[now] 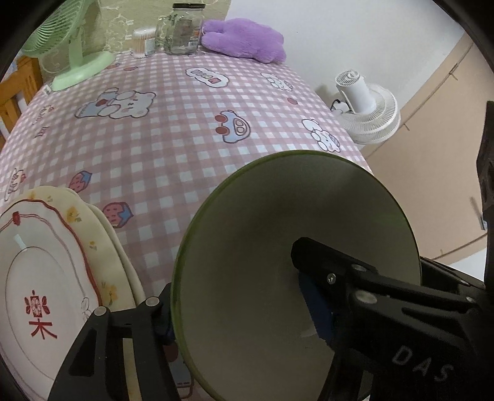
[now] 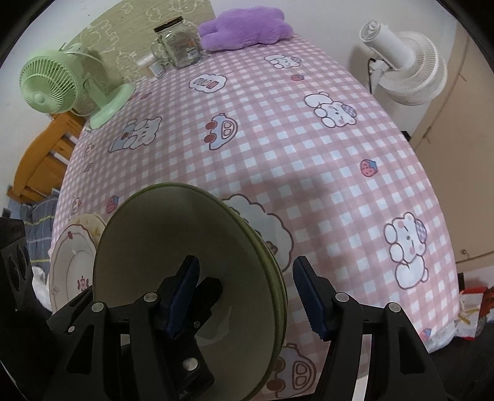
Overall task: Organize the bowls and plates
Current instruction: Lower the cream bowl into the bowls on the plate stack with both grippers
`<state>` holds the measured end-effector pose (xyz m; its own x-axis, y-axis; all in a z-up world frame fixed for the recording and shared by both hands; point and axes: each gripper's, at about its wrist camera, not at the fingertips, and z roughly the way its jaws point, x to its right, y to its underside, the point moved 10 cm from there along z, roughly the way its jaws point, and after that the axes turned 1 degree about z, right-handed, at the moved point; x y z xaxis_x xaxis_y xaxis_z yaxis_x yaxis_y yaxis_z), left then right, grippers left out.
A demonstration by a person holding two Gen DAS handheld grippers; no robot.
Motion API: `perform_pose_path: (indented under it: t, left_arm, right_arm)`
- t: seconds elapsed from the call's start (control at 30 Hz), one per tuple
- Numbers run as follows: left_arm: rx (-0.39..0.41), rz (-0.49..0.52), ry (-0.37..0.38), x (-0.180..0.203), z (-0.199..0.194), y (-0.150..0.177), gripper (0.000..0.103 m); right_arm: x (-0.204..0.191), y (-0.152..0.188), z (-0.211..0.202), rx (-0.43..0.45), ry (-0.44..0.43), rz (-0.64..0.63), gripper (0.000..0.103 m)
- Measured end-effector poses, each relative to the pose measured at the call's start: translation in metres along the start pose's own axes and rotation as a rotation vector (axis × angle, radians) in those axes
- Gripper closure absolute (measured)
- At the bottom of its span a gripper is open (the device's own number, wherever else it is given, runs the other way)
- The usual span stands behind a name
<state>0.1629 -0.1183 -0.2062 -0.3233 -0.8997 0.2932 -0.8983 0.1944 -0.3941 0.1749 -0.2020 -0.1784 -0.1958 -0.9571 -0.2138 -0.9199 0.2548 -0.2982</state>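
Note:
A green-rimmed cream bowl (image 1: 262,246) is held tilted on its side above the near edge of the table. My left gripper (image 1: 234,311) is shut on its wall, one finger inside, one outside. In the right wrist view the same bowl (image 2: 154,240) sits between the fingers of my right gripper (image 2: 247,296), which is open, straddling the rim without clamping it. A stack of scalloped plates (image 1: 46,262) lies at the near left, the top one white with red trim and a red character; it also shows in the right wrist view (image 2: 71,259).
The table has a pink checked cloth (image 2: 278,138). At the far end stand a green desk fan (image 2: 49,83), a glass jar (image 2: 179,46) and a purple plush toy (image 2: 247,27). A white floor fan (image 2: 407,68) stands beyond the right edge.

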Motion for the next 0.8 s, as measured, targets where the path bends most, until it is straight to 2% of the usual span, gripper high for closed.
perform_pose_path:
  t: [0.17,0.43,0.8]
  left_arm:
    - [0.015,-0.047,-0.069,-0.003,-0.002,0.002,0.035]
    - [0.041,-0.089,-0.125,-0.003,-0.005,0.005,0.036]
    - [0.05,-0.132,-0.169,-0.001,-0.007,0.006,0.038]
  right_arm:
    - [0.003,-0.003,0.005,-0.009,-0.06,-0.029,0.038]
    - [-0.011,0.0,0.01,-0.035,-0.191,-0.091,0.05]
    - [-0.013,-0.002,0.012,-0.053,-0.224,-0.148,0.051]
